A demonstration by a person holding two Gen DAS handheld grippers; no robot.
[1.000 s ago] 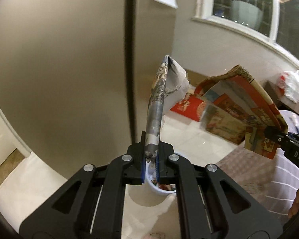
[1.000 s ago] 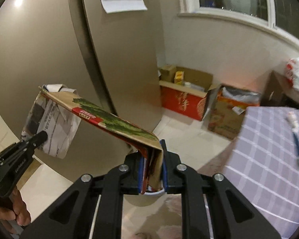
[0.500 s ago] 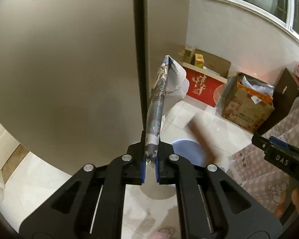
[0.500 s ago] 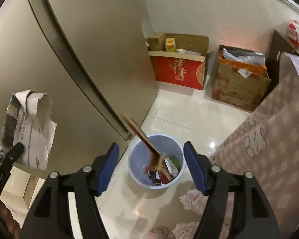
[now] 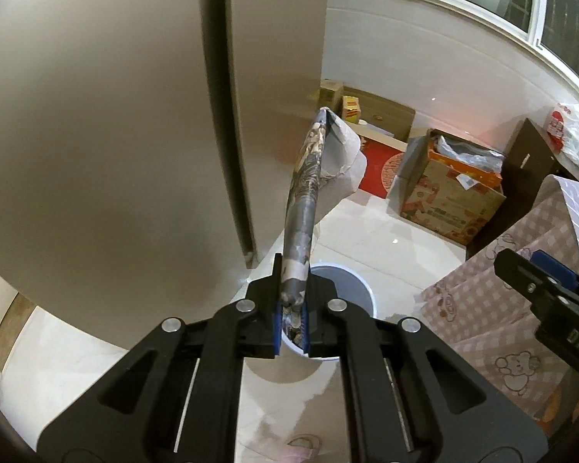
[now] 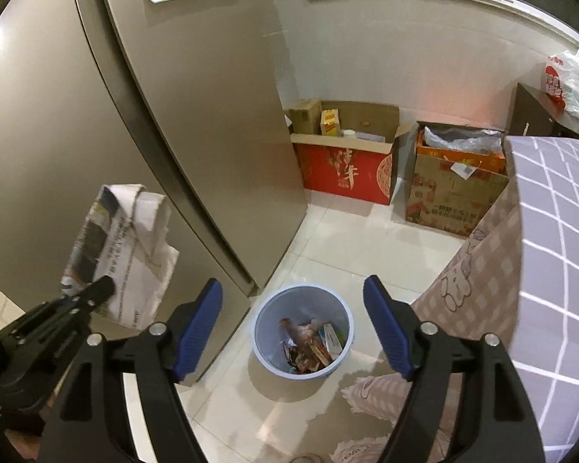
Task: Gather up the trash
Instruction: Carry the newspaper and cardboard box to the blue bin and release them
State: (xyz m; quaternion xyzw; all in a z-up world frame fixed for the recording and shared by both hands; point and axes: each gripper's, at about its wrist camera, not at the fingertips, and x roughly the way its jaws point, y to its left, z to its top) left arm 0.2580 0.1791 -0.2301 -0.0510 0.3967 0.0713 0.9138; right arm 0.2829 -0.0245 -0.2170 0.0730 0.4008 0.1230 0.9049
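Observation:
My left gripper (image 5: 291, 320) is shut on a folded newspaper (image 5: 308, 181) that sticks up and forward above the floor. The same newspaper (image 6: 119, 250) shows at the left of the right wrist view, held by the left gripper (image 6: 100, 289). My right gripper (image 6: 293, 324) is open and empty, right above a light blue trash bin (image 6: 266, 343) on the floor. The bin holds wrappers and a flattened carton (image 6: 312, 343). In the left wrist view the bin (image 5: 343, 289) is partly hidden behind the fingers. The right gripper (image 5: 536, 281) shows at the right edge there.
A tall grey fridge (image 6: 181, 115) stands at the left, close to the bin. A red box (image 6: 347, 169) and a brown carton (image 6: 451, 200) stand against the far wall. A table with a checked cloth (image 6: 552, 250) is at the right.
My right gripper opened and the flattened carton dropped into the bin. The left gripper kept hold of the newspaper and both views tilted down towards the bin.

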